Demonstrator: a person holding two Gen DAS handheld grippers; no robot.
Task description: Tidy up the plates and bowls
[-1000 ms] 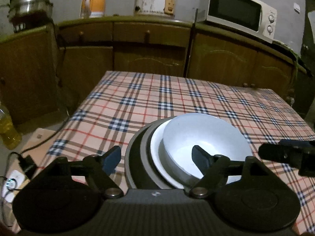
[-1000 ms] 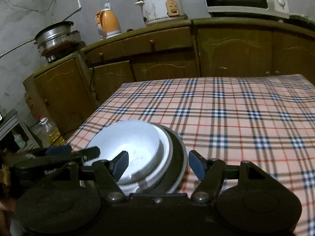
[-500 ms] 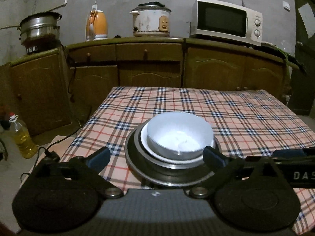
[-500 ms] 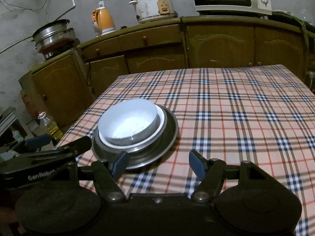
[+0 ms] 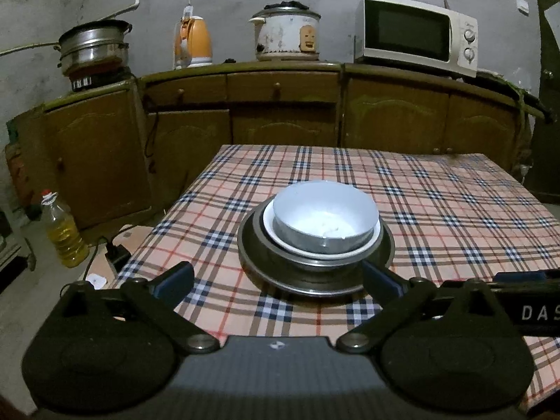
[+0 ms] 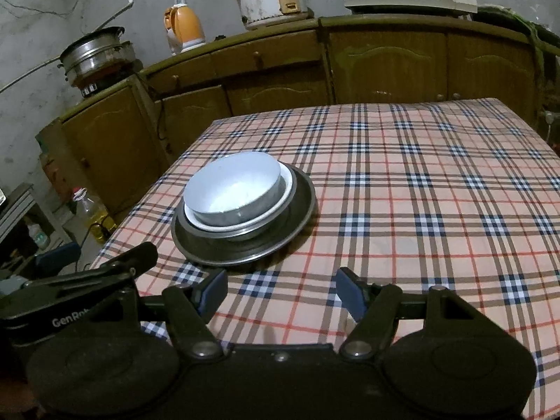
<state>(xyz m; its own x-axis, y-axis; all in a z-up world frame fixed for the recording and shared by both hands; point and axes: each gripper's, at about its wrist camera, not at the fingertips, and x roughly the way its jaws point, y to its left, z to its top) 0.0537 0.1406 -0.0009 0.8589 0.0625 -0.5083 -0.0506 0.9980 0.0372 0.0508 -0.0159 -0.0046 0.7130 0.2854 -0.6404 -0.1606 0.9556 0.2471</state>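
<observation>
Left wrist view: left gripper [image 5: 276, 278] is seen w/ jaws spread wide after just opening, nothing between them. White bowl [image 5: 325, 224] is stacked in a white plate [image 5: 280, 236] on a metal plate [image 5: 308, 276], near-left on the plaid tablecloth [image 5: 455, 217]. Right gripper [image 6: 281, 292] is parted, nothing gripped.

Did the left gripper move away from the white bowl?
Yes. The left gripper has backed away toward the table's near edge: its jaws, just opened wider, earlier flanked the white bowl and now sit short of the metal plate.
</observation>
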